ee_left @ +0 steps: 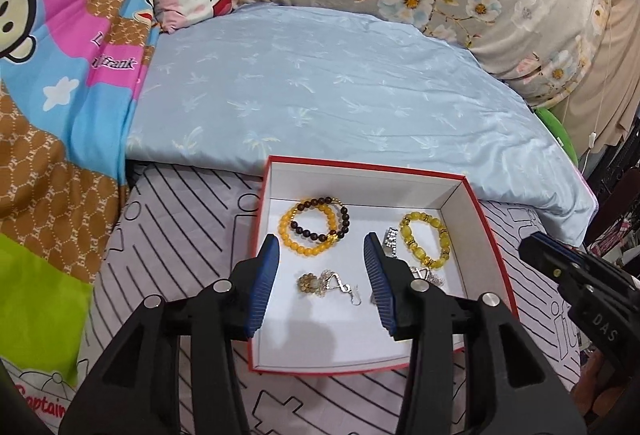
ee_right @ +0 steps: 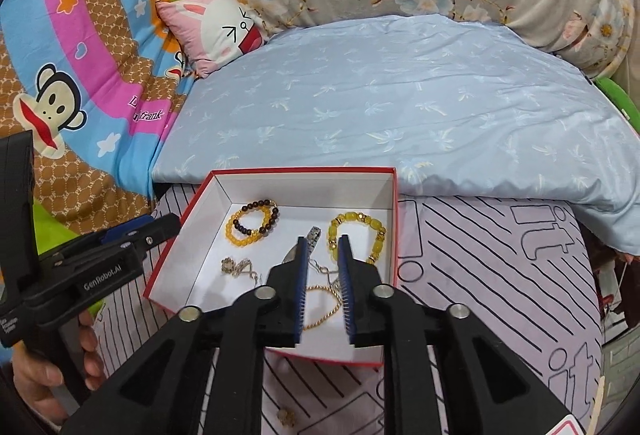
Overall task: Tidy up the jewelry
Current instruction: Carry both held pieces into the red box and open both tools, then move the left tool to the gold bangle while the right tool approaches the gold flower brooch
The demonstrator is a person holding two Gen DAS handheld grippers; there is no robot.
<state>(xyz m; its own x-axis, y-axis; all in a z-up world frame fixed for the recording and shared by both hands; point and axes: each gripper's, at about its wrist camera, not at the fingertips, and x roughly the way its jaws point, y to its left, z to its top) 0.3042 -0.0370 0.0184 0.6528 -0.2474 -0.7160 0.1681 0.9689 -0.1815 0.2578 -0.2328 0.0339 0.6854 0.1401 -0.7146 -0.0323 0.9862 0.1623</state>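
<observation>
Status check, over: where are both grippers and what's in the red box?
Left gripper open over the red box. Right gripper open, empty, above gold chain. Bracelets, pendant in box. One small gold piece outside on the sheet.

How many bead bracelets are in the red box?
3. An orange bead bracelet and a dark brown bead bracelet lie overlapping at the back left of the red box. A yellow bead bracelet lies at the back right. The grippers may hide others.
</observation>
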